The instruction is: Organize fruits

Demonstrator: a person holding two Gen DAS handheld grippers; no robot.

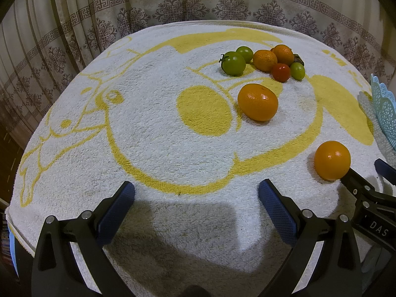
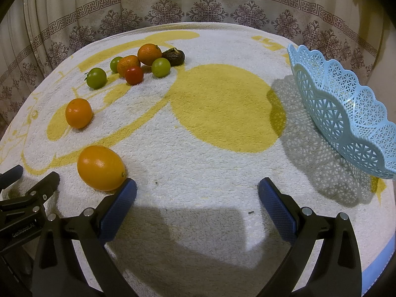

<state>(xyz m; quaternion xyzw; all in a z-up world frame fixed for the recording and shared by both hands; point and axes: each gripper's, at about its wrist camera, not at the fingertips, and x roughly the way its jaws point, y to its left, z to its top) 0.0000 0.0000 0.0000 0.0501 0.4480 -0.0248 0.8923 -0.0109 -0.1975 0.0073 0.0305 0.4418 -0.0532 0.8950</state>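
Fruit lies on a white towel with yellow drawings [image 1: 158, 148]. A far cluster [image 1: 264, 60] mixes green tomatoes, oranges and a red tomato [image 2: 134, 75], with a dark brown fruit [image 2: 174, 56] behind it. One orange [image 1: 258, 102] lies alone mid-table. Another orange [image 2: 101, 167] rests nearer, touching or just beside the right gripper's left fingertip [image 2: 128, 188]. A light blue lattice basket [image 2: 346, 113] stands at the right. My left gripper [image 1: 196, 193] is open above bare towel. My right gripper [image 2: 198, 189] is open too, nothing between its fingers.
A patterned beige curtain [image 2: 198, 7] hangs behind the table. The towel's rounded edge drops off at the left [image 1: 14, 193] and at the front right [image 2: 381, 255]. Each gripper shows at the side of the other's view.
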